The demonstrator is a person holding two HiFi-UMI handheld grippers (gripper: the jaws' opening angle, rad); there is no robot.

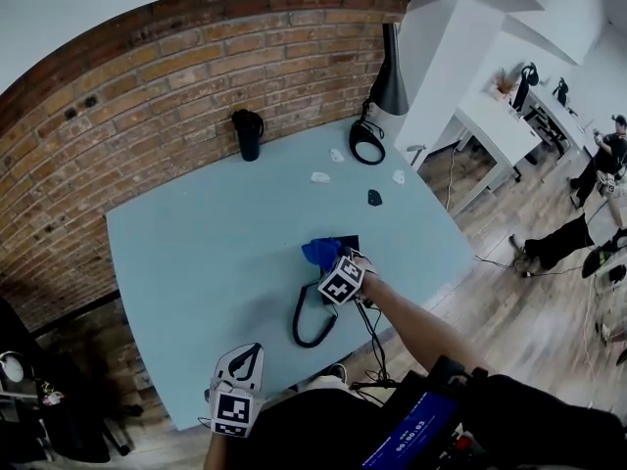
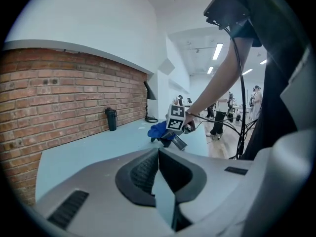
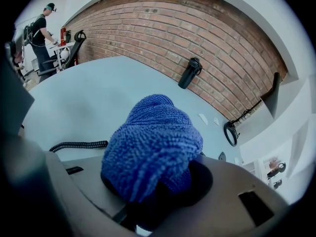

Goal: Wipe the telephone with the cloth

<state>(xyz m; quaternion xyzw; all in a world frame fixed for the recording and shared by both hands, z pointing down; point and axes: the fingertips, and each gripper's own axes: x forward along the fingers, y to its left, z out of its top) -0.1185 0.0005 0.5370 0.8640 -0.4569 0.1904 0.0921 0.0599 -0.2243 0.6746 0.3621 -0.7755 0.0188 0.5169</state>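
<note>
A blue cloth (image 1: 320, 253) is bunched over the dark telephone (image 1: 347, 244) near the table's front right. My right gripper (image 1: 336, 265) is shut on that cloth (image 3: 153, 144), which fills its view and hides the phone body there. The phone's black coiled cord (image 1: 312, 326) loops toward the front edge and also shows in the right gripper view (image 3: 79, 145). My left gripper (image 1: 241, 362) hovers at the table's front edge, well left of the phone, shut and holding nothing. From the left gripper view (image 2: 158, 154) the cloth (image 2: 158, 130) and phone (image 2: 170, 141) lie ahead.
A black bottle (image 1: 248, 133) stands at the back by the brick wall (image 1: 147, 86). A black desk lamp (image 1: 389, 76) with its ring base (image 1: 367, 143) sits at the back right corner. Small white scraps (image 1: 320, 177) and a small dark piece (image 1: 374, 198) lie behind the phone.
</note>
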